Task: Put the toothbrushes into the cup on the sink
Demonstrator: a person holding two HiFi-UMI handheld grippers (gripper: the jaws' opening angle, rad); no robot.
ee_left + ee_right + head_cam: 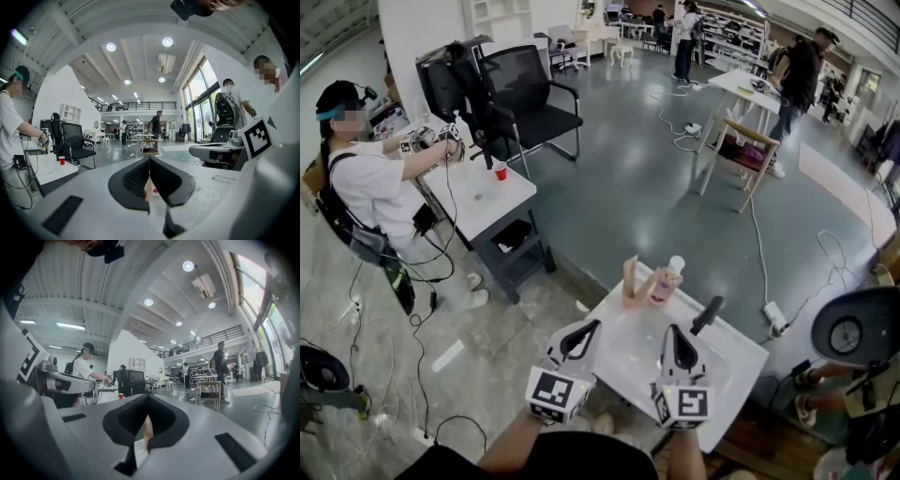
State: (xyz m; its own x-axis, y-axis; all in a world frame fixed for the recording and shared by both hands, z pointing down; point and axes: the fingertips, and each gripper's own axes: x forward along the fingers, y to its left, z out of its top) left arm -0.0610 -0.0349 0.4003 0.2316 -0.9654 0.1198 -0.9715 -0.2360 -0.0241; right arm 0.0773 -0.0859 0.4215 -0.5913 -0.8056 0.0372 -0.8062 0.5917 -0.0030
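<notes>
In a wide workshop hall, over a white table (630,349), the left gripper (595,325) and right gripper (673,330) are hovering, jaws pressed together on nothing. Beyond them, at the table's far edge, a tan holder (632,280) and a white-capped container (668,278) are standing side by side; the toothbrushes cannot be made out.

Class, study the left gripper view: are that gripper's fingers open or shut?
Shut: on the left gripper the fingers meet along one line with no gap, gripping nothing.
</notes>
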